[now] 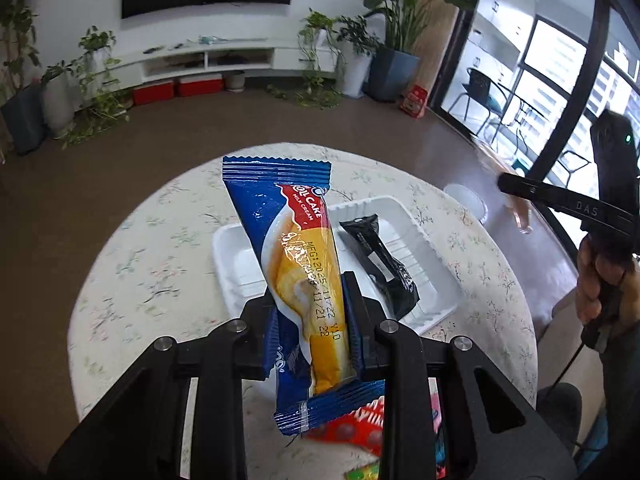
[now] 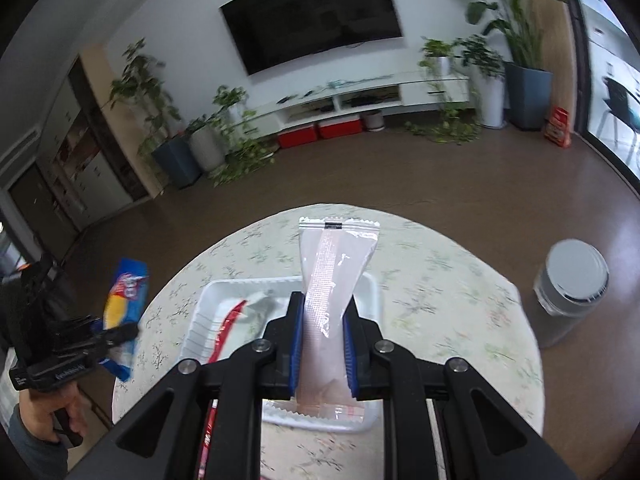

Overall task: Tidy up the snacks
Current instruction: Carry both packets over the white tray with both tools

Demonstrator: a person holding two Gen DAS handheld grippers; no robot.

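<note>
Behind your round floral-cloth table [image 1: 120, 264] the blurred TV wall and plants are hard to make out. On it sits a white tray [image 1: 436, 280] holding a black packet [image 1: 384, 268], its label unreadable. Your left gripper [image 1: 310, 300] is clamped on a blue roll cake wrapper [image 1: 292, 240] reading "ROLL CAKE MILK CREAM", partly cut off. Your right gripper [image 2: 322, 320] pinches a pale pink packet [image 2: 332, 268] above the tray, print illegible.
</note>
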